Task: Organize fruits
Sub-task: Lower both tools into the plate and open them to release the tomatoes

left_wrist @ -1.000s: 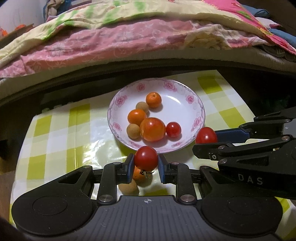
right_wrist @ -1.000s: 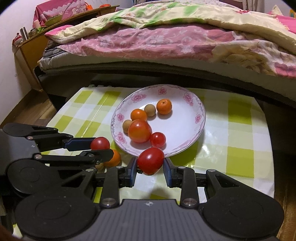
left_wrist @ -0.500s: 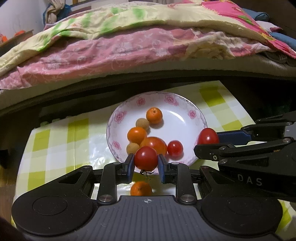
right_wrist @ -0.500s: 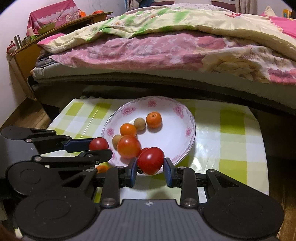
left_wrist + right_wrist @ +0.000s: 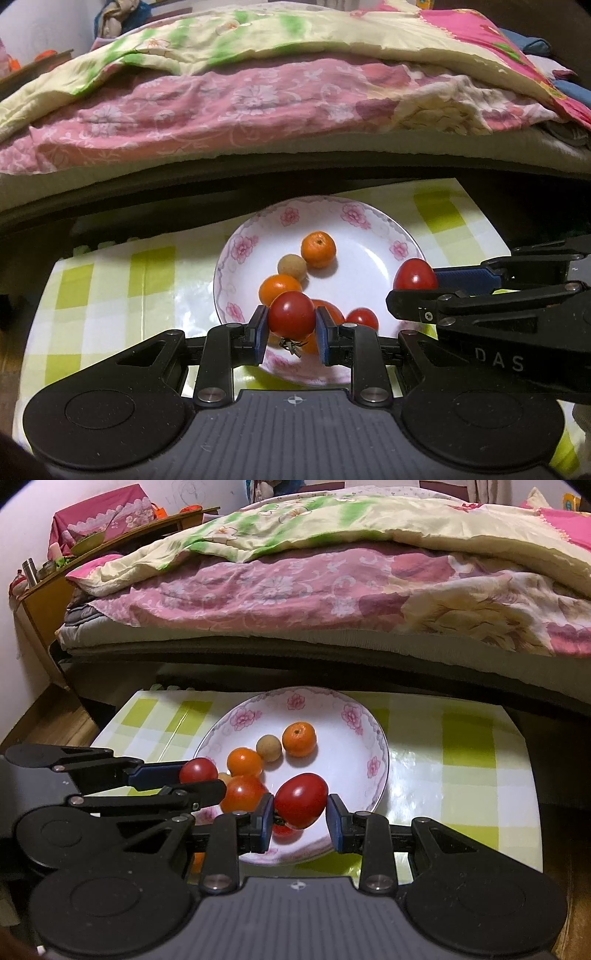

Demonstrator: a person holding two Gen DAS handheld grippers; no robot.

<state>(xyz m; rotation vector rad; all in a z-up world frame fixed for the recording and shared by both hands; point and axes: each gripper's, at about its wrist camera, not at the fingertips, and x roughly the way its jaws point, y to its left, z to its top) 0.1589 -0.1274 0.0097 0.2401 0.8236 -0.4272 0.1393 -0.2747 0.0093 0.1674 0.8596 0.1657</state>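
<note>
A white plate with pink flowers [image 5: 364,225] [image 5: 334,709] holds a mandarin [image 5: 318,249] [image 5: 299,739], a longan [image 5: 291,267] [image 5: 269,748], an orange fruit [image 5: 277,287] [image 5: 244,762], a big orange-red tomato [image 5: 242,794] and a small red tomato [image 5: 362,319]. My left gripper [image 5: 291,330] [image 5: 201,777] is shut on a round red tomato [image 5: 291,313] [image 5: 198,770] over the plate's near left part. My right gripper [image 5: 300,816] [image 5: 413,286] is shut on an oval red tomato [image 5: 301,800] [image 5: 415,275] over the plate's near right part.
The plate sits on a green-and-white checked tablecloth [image 5: 465,760]. A small orange fruit [image 5: 198,860] lies on the cloth by the plate's near left rim. A bed with a pink floral quilt [image 5: 258,99] rises just behind the table. A wooden shelf [image 5: 40,590] stands at far left.
Both grippers have risen and moved forward over the plate, each still holding its tomato. The fruits on the cloth below the left gripper have dropped out of the left wrist view.
</note>
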